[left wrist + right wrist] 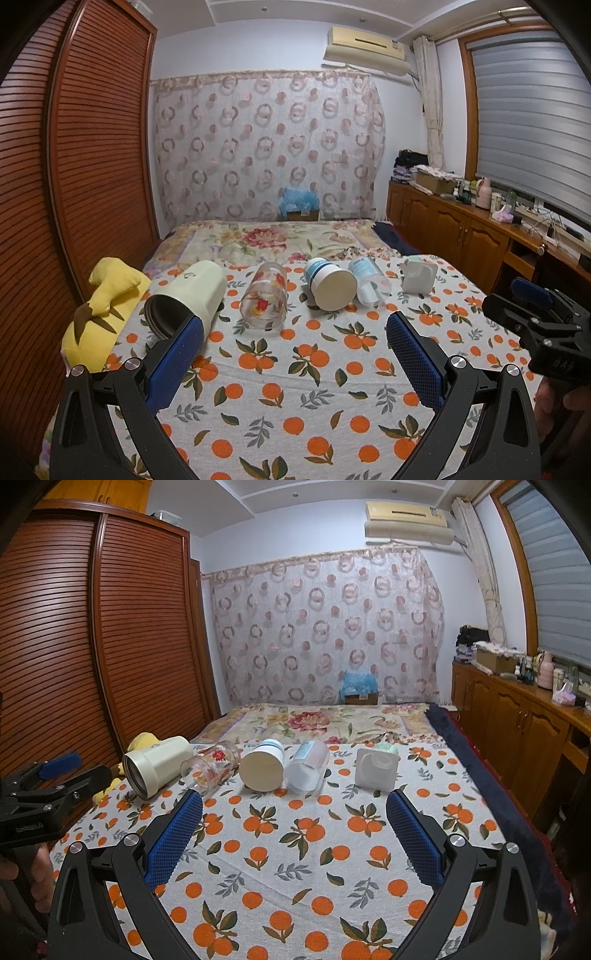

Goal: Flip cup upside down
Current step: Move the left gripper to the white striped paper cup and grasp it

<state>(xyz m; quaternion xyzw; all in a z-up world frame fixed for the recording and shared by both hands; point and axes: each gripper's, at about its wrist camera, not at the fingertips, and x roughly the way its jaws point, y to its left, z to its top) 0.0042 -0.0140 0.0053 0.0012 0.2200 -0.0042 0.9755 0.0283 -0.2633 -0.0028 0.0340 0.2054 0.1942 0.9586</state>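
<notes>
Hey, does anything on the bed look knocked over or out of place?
Yes. All five cups lie tipped on their sides in a row on the orange-print cloth: cream tumbler, floral glass, blue-and-white cup, clear cup, square white cup. No spill shows.

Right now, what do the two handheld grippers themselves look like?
Both look alike. The left gripper and the right gripper each have a black plastic frame with silver bolt heads and two long fingers faced with blue, dimpled pads. No cables or sleeves show.
</notes>
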